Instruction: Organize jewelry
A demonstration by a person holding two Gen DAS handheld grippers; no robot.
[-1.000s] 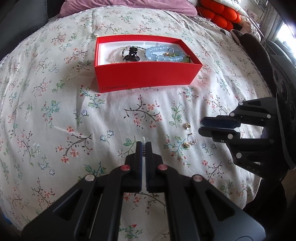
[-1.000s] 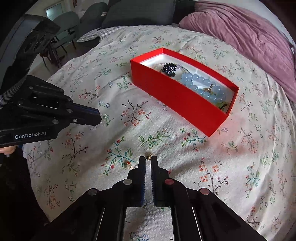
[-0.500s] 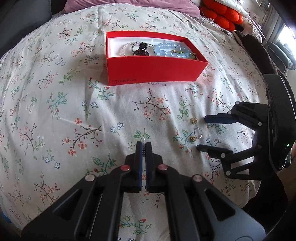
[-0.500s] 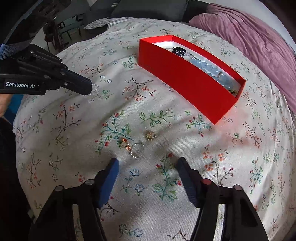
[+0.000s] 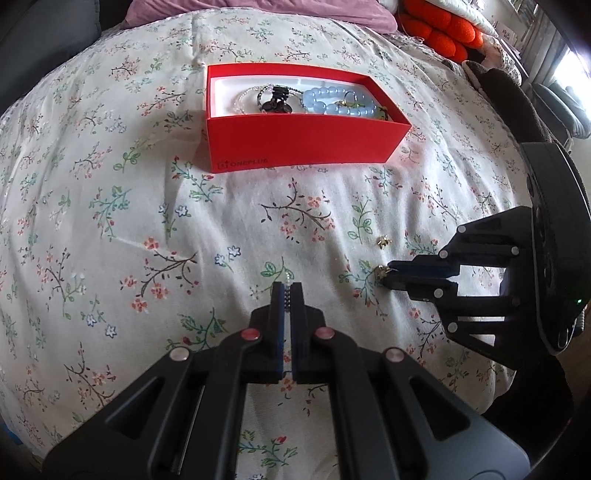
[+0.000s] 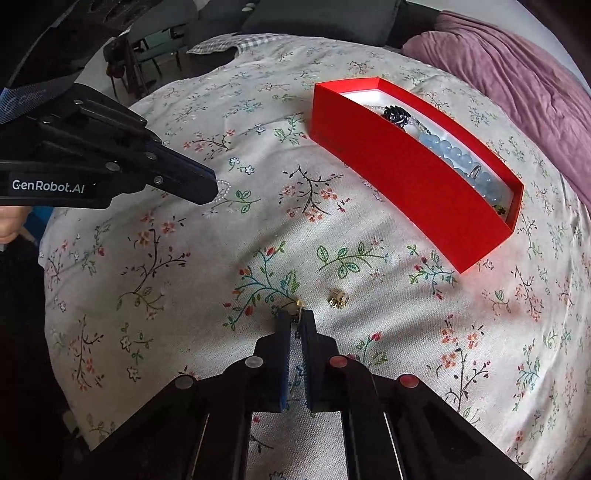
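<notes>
A red open box (image 5: 303, 144) (image 6: 402, 173) on the floral bedspread holds a blue bead bracelet (image 5: 332, 101) (image 6: 454, 155), a black piece (image 5: 275, 103) and a ring. My left gripper (image 5: 287, 286) (image 6: 212, 190) is shut on a thin pearl chain (image 6: 221, 188), low over the bedspread. My right gripper (image 6: 295, 315) (image 5: 386, 277) is shut on a small gold hoop earring (image 5: 379, 273) at the bedspread's surface. A second small gold earring (image 5: 384, 242) (image 6: 338, 298) lies loose just beside it.
A mauve blanket (image 6: 517, 85) lies beyond the box. Orange cushions (image 5: 439, 29) sit at the far right. Dark chairs (image 6: 147, 48) stand off the bed's far edge. A dark garment (image 5: 506, 96) lies at the right side.
My right gripper was open half a second ago; it has moved down and closed on the hoop earring. My left gripper stays shut on the chain, having drawn back slightly from the box.
</notes>
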